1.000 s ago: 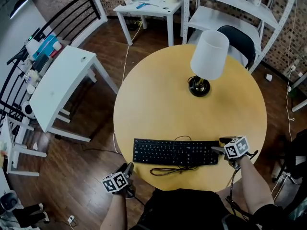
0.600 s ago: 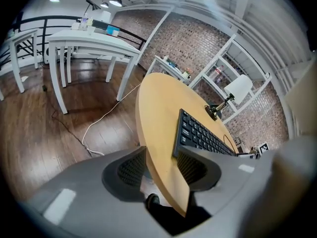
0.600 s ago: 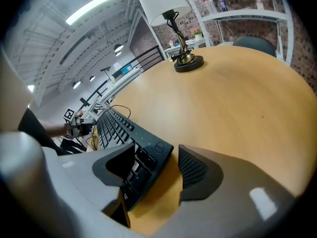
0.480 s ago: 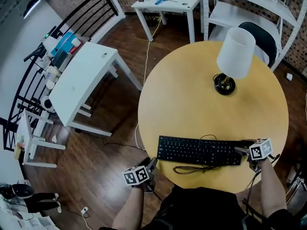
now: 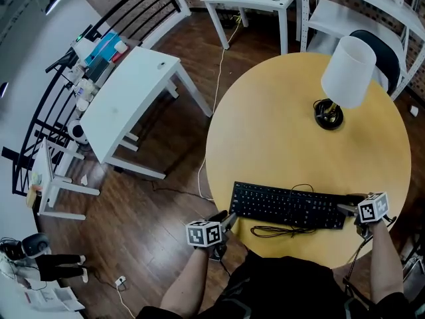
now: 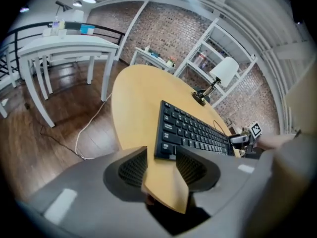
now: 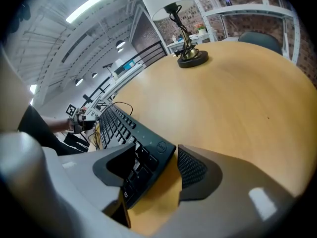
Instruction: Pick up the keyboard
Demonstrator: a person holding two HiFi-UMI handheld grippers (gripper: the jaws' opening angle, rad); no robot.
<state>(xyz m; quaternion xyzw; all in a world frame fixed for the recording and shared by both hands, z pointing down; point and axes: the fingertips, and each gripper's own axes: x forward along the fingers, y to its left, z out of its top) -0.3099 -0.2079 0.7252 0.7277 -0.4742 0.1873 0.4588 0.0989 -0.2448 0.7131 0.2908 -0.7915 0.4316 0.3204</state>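
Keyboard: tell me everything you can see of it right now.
The keyboard is black plastic, lying flat near the person's edge of the round wooden table. Its cable loops in front. Its right end sits between the closing jaws of the right tool, not yet pinched; the left tool, also closing, straddles only the table edge.

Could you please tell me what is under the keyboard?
The keyboard lies on the round wooden table; its cable loops beside it. Anything directly beneath it is hidden.
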